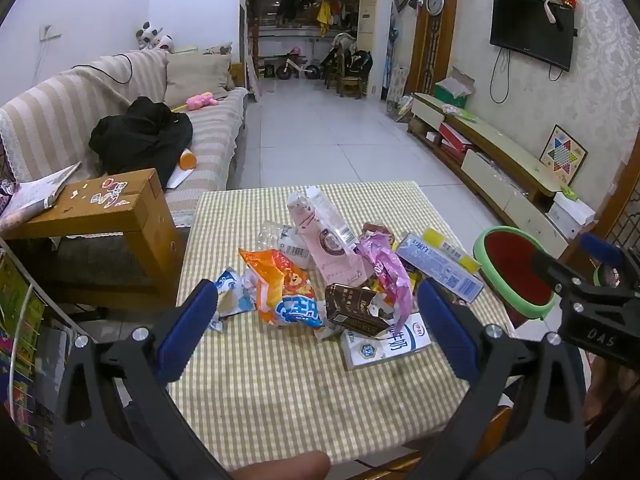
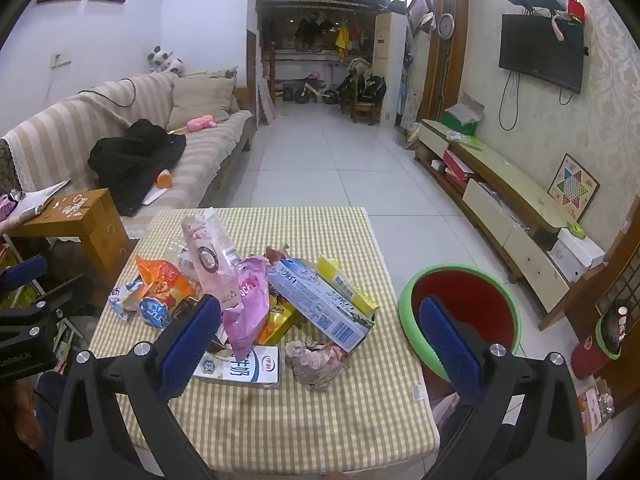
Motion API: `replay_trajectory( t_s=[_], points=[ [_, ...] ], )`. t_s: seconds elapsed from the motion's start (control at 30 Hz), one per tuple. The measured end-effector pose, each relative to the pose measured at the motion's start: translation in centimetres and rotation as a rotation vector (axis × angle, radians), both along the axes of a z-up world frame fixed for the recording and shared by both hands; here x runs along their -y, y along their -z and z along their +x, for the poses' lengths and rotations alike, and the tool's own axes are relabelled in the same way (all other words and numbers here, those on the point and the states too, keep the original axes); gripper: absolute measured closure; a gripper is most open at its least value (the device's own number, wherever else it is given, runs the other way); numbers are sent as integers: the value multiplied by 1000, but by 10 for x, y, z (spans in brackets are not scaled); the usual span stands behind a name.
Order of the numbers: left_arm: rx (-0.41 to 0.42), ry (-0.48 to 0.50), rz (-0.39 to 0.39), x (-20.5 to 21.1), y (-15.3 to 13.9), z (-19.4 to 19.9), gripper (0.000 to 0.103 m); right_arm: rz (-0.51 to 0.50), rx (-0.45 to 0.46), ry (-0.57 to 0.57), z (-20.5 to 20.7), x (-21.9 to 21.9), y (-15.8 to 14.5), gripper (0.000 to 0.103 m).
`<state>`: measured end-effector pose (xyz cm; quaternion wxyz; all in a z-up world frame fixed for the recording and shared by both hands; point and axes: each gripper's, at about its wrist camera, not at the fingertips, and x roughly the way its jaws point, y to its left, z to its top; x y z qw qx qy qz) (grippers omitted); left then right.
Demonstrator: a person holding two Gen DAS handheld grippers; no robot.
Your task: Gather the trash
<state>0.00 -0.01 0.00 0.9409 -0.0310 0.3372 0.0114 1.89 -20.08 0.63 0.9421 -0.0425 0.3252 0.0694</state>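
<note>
Hovering wide-jawed, left gripper (image 1: 318, 312) and right gripper (image 2: 320, 338) hold nothing; crumpled paper (image 2: 318, 362) shows only rightward — beside bin (image 2: 460, 320).

The tablecloth (image 2: 280, 408) is checked in pale green and cream. On it lie an orange snack bag (image 1: 276, 276) with blue lettering, a pink wrapper (image 2: 246, 304), a dark brown carton (image 1: 354, 310), a light blue box (image 2: 324, 306) and, at its two o'clock, a yellow box (image 2: 344, 284). The bin (image 2: 460, 312) is red inside with a green rim. The sofa cover (image 1: 80, 100) is striped beige and cream.
</note>
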Motion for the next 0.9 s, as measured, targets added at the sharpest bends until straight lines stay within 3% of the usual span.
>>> replay_trajectory(
  t_s=[0.9],
  points=[
    [-9,6,-3,3,1,1,5,2,-5,-2,-1,-2,3,7]
  ],
)
